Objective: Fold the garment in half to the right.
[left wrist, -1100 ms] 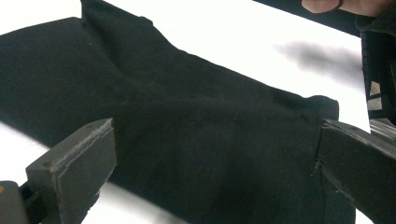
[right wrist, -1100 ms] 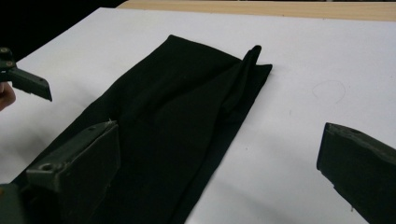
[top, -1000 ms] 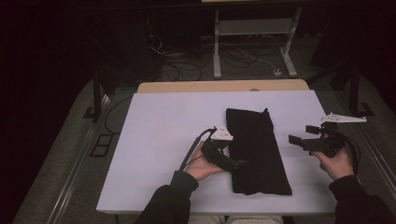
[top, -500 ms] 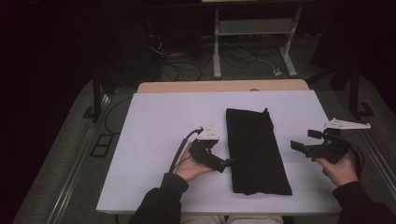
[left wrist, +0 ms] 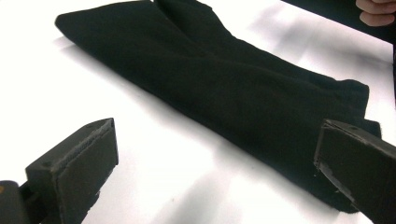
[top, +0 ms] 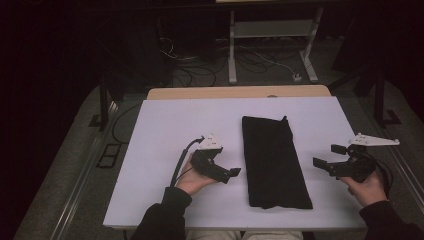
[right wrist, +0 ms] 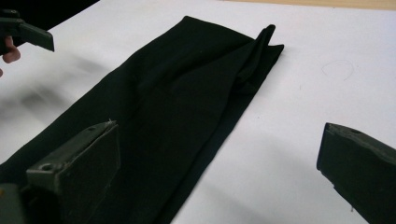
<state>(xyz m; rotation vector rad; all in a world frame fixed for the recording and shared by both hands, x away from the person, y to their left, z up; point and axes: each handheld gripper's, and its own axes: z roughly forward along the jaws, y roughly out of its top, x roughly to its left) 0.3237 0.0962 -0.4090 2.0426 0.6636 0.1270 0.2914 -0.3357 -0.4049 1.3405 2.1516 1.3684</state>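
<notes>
Black folded cloth (top: 274,162) lies flat between the left gripper (top: 231,173) and right gripper (top: 327,159), both gaping, empty.

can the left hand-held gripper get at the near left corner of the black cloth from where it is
Probably yes. The left hand-held gripper sits beside the black cloth with jaws open, pointing at its left edge. Bare white table lies between them, and the right hand-held gripper is off on the far side.

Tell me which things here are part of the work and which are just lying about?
Part of the work: folded black cloth, left gripper, right gripper, white table.

Just about: white stand and floor cables behind the table.
</notes>
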